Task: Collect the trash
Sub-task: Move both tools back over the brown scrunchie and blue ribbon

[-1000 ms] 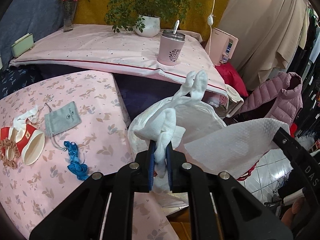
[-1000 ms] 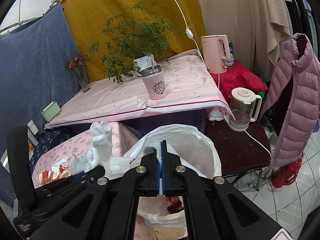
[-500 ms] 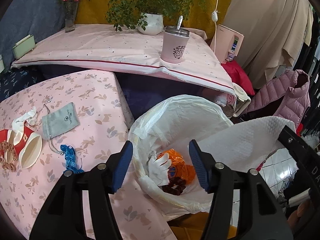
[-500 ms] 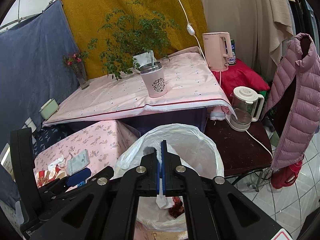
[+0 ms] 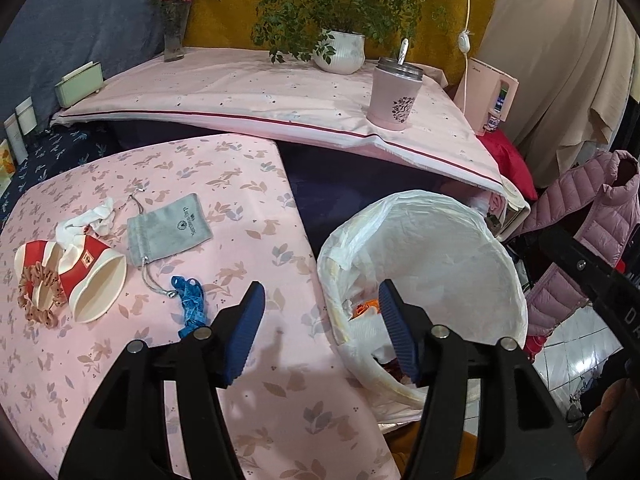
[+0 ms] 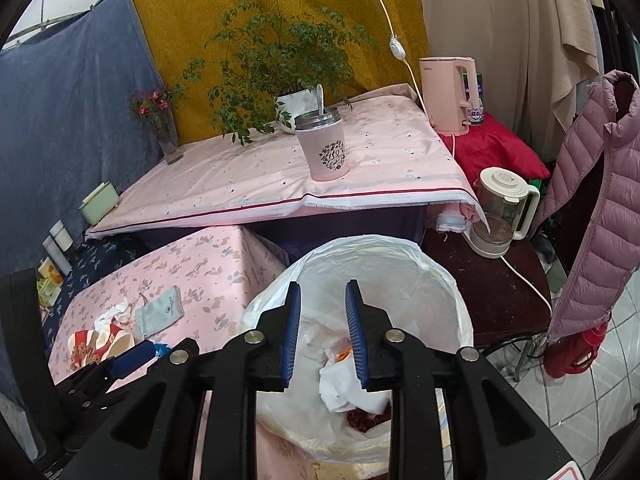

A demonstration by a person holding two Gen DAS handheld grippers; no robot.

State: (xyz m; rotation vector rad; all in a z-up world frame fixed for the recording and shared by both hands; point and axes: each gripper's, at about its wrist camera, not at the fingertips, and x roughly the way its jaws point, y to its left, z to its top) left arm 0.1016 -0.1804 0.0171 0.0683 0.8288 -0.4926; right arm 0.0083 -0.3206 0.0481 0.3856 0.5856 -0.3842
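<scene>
I note left gripper [image 5: 320, 330] spread wide, empty, straddling table edge and trash bag [image 5: 460, 256] rim; right gripper [image 6: 322, 334] parted, empty, above bag; paper cup [image 5: 86, 280], grey pouch [image 5: 170, 229] on table.

A low desk [image 5: 248, 184] covered in a pink rabbit-print cloth carries the loose items. Taking the grey drawstring pouch [image 5: 170, 229] as the landmark: a crumpled white tissue [image 5: 90, 218] lies just left of it, a tipped red-and-white paper cup [image 5: 94, 278] sits below-left, a frilly brown scrunchie [image 5: 38, 294] lies beyond that cup, and a blue ribbon [image 5: 191, 304] lies below the pouch, near its cord ends.
</scene>
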